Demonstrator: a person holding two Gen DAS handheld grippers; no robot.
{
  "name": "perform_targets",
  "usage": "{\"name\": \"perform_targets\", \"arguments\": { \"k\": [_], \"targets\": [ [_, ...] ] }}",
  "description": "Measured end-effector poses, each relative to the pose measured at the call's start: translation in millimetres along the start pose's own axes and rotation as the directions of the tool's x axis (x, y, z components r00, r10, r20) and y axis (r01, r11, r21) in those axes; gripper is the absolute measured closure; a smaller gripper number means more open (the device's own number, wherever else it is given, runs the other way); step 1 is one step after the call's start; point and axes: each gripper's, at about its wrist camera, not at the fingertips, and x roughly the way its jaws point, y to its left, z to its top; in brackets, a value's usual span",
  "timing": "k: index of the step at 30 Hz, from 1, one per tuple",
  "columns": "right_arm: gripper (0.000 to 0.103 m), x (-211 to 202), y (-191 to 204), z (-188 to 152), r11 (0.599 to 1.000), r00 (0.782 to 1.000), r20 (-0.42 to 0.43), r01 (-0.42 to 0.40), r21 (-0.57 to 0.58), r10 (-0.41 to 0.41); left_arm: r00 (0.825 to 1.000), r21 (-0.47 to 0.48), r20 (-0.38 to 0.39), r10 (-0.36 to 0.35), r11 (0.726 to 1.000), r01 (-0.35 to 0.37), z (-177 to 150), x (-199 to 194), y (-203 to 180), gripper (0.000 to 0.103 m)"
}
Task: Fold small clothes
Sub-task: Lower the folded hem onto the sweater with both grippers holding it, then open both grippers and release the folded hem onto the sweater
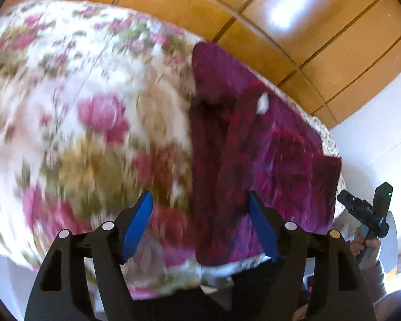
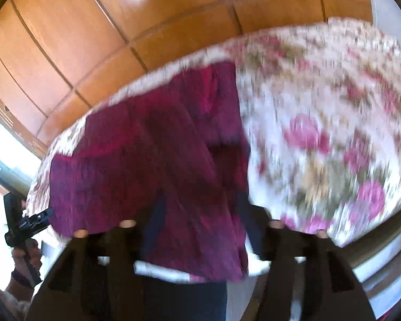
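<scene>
A dark magenta garment [image 1: 256,144] lies on a floral cloth-covered table [image 1: 74,112], with a small white label [image 1: 263,103] showing. My left gripper [image 1: 200,203] is open above the table's near edge, blue fingers [image 1: 137,222] spread over the garment's left edge. In the right wrist view the garment [image 2: 157,160] lies on the same floral table [image 2: 320,123]. My right gripper [image 2: 200,214] is open, its dark fingers [image 2: 256,230] wide apart over the garment's near edge. Both views are motion-blurred.
Orange-brown tiled floor [image 1: 267,21] lies beyond the table. The other hand-held gripper shows at the right edge of the left wrist view [image 1: 371,214] and at the left edge of the right wrist view [image 2: 21,227]. A white wall [image 1: 382,123] stands at the right.
</scene>
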Motion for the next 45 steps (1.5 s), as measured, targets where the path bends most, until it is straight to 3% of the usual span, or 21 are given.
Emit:
{"name": "perform_targets", "arguments": {
  "k": [4,8,9,10,11,13,15,19,24,28,33,45],
  "targets": [
    [0.037,9,18,25,0.996,0.997,0.064,0.052,-0.073,-0.047,0.998,0.113,0.058,0.034,0.993,-0.040,23,4,-21,0.032],
    [0.038,31,41,42,0.978,0.992,0.084,0.106,-0.177,-0.092,0.998,0.193,0.054,0.019,0.981,-0.029,33,14,-36,0.032],
    [0.043,37,44,43,0.972,0.991,0.076,0.119,-0.200,-0.106,0.999,0.206,0.041,0.015,0.978,-0.023,36,21,-38,0.033],
    [0.049,44,49,44,0.964,0.990,0.065,0.136,-0.227,-0.124,1.000,0.212,0.030,0.011,0.977,-0.017,36,24,-39,0.039],
    [0.063,51,52,43,0.954,0.989,0.049,0.150,-0.259,-0.142,1.000,0.221,0.018,0.008,0.975,-0.012,38,29,-40,0.047],
    [0.075,55,56,39,0.936,0.983,0.040,0.180,-0.304,-0.177,1.000,0.260,0.001,0.019,0.965,-0.018,35,34,-45,0.081],
    [0.080,53,55,37,0.929,0.983,0.049,0.184,-0.321,-0.178,1.000,0.278,0.020,0.012,0.960,-0.017,34,32,-48,0.086],
    [0.082,33,55,36,0.936,0.984,0.065,0.176,-0.304,-0.163,0.998,0.286,0.055,-0.003,0.958,-0.013,34,19,-52,0.089],
    [0.082,-4,68,46,0.950,0.990,0.112,0.118,-0.289,-0.089,0.990,0.309,0.128,-0.061,0.951,0.018,39,-14,-64,0.089],
    [0.082,-15,67,72,0.965,0.985,0.165,0.081,-0.248,-0.040,0.983,0.315,0.178,-0.040,0.949,-0.019,61,-14,-68,0.089],
    [0.082,25,63,117,0.973,0.983,0.175,0.099,-0.210,-0.062,0.979,0.305,0.206,0.007,0.950,-0.071,104,23,-68,0.089],
    [0.082,122,49,184,0.952,0.949,0.208,0.271,-0.144,-0.238,0.961,0.273,0.218,0.169,0.935,-0.227,182,108,-66,0.089]
  ]
}}
